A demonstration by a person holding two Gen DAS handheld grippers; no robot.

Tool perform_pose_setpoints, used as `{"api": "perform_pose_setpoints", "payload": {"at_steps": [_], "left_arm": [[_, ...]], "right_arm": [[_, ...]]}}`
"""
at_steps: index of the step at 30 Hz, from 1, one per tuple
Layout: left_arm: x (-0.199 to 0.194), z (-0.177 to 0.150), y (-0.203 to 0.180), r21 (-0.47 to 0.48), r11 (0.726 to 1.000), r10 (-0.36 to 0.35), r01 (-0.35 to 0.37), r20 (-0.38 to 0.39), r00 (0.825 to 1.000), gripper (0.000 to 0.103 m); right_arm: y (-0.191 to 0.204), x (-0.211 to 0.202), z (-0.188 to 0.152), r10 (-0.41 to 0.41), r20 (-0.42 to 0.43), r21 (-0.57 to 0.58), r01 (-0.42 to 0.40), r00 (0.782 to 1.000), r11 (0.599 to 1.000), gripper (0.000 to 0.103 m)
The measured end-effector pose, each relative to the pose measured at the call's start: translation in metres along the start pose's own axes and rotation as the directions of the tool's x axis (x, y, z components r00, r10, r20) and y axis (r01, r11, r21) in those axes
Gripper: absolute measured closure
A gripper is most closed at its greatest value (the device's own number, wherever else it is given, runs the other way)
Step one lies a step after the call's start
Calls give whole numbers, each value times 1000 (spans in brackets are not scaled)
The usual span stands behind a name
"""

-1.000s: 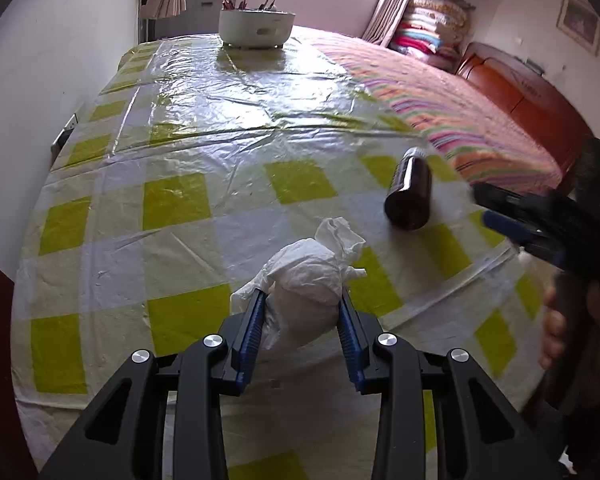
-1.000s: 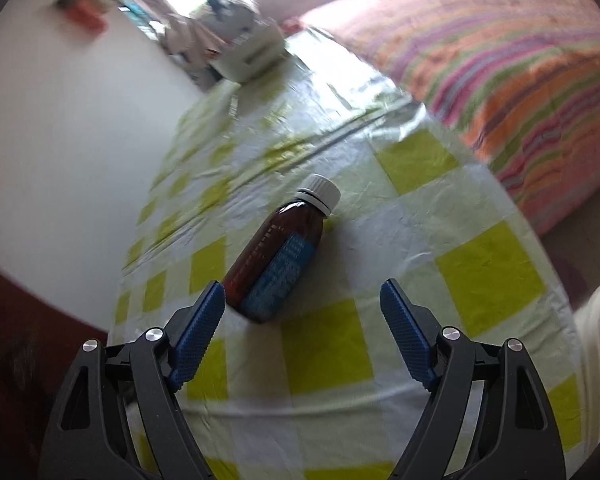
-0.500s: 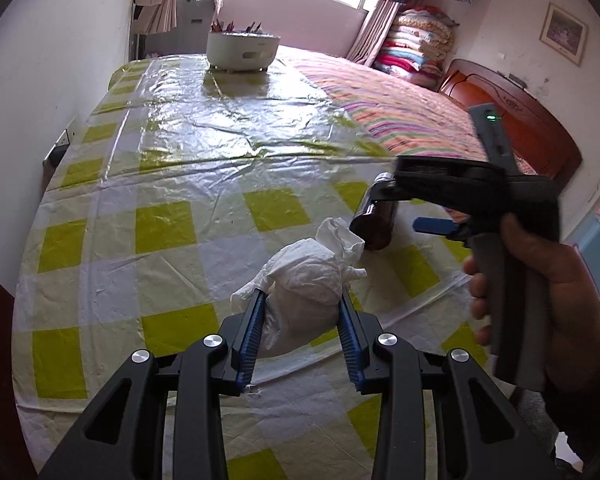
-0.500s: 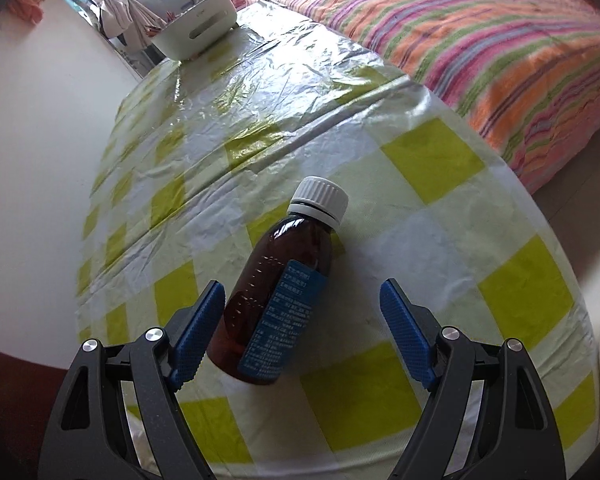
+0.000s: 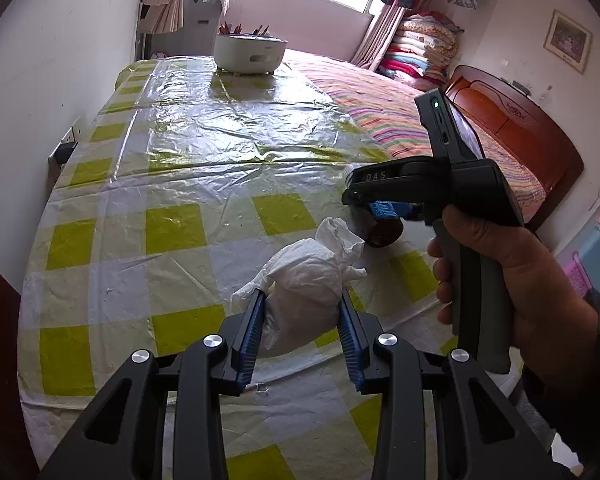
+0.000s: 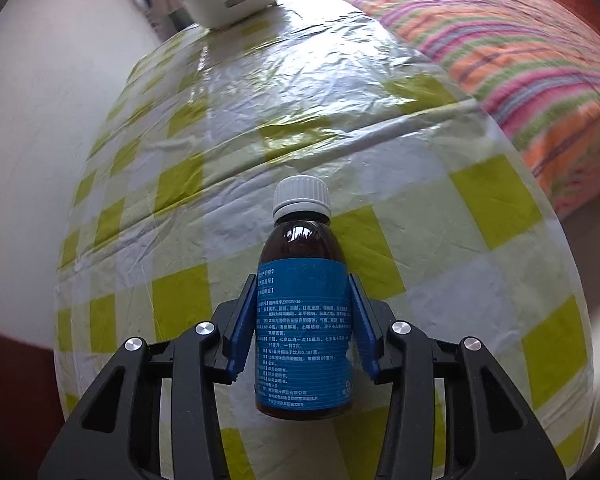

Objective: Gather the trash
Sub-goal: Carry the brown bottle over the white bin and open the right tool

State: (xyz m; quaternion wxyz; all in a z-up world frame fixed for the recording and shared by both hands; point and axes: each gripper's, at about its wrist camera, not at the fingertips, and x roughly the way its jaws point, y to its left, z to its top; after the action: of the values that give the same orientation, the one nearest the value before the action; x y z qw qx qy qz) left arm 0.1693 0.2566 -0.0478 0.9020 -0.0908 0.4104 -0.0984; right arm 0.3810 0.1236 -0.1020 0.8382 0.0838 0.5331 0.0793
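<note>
My left gripper (image 5: 302, 312) is shut on a crumpled white tissue wad (image 5: 308, 276), held just above the checked tablecloth. A brown medicine bottle (image 6: 302, 300) with a blue label and white cap lies on the cloth with its cap pointing away. My right gripper (image 6: 303, 308) is shut on the bottle's labelled body. In the left wrist view the right gripper (image 5: 380, 210) sits to the right, with the bottle's dark base (image 5: 384, 232) showing under it.
The table (image 5: 172, 184) has a yellow-and-white checked cloth under clear plastic. A white pot (image 5: 250, 54) stands at its far end. A white wall runs along the left. A striped bed (image 6: 520, 48) lies to the right.
My right gripper moved in over the bottle and closed on it; it was open before. The left gripper still holds the tissue, lifted slightly.
</note>
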Motion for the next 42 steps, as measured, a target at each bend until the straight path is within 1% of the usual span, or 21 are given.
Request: {"api": "perform_pose_setpoints", "payload": {"at_steps": [2,4,5,7,9,10,16,18,19,22,24,26,30,32,38,42], "left_arm": [[1,-1,0,2,1000,6,-6,-3,1000,68],[2,0,0,0,1000,5,-5,-5,1000,68],[2,0,-1,-3,1000,4,-4,-4,1000,68],[1,0,-4,-3,1000,-5,5,-1,1000,68],[2,0,-9,7,1000,-8,8,6,1000,68],[2,-1,-12,16,1000,-7,7,8,1000,68],[14,-5,-36,70,997,-13,15,-18,1000,68],[17,-6,-43,84,996,-17,19,-28,999,68],[20,-7,-46,89,996,-21,24,-33,999,68],[25,-8,-58,105,994,-29,33,-42,999,68],[29,-8,-68,117,992,-36,41,-47,998,68],[32,-8,-77,129,990,-45,51,-47,998,68],[38,-7,-94,148,986,-71,79,-59,996,68],[41,-6,-103,156,984,-83,92,-64,994,68],[49,-3,-130,187,974,-119,130,-73,990,68],[52,-4,-149,213,966,-134,148,-80,988,68]], "right_arm": [[-2,0,-1,39,-4,-15,-39,999,999,61],[-12,-6,-3,83,-5,-10,-83,997,996,61],[-16,-8,-5,121,-7,-6,-121,993,993,61],[-28,-18,-11,148,4,0,-148,989,989,61],[-42,-30,-20,201,20,-3,-201,979,980,61],[-48,-37,-24,208,33,-7,-208,978,978,61],[-96,-74,-57,298,94,-11,-298,950,954,61],[-112,-84,-68,303,118,-15,-303,946,953,61],[-124,-90,-73,315,135,-19,-315,940,949,61],[-145,-101,-83,303,187,-43,-301,934,953,61],[-159,-107,-90,311,224,-50,-308,924,950,61],[-173,-112,-96,297,269,-50,-294,916,954,61],[-192,-132,-100,295,346,-49,-297,890,953,61],[-199,-139,-100,276,387,-54,-278,880,959,61],[-228,-146,-109,248,428,-19,-265,869,964,61],[-245,-155,-118,224,467,1,-254,855,967,61]]}}
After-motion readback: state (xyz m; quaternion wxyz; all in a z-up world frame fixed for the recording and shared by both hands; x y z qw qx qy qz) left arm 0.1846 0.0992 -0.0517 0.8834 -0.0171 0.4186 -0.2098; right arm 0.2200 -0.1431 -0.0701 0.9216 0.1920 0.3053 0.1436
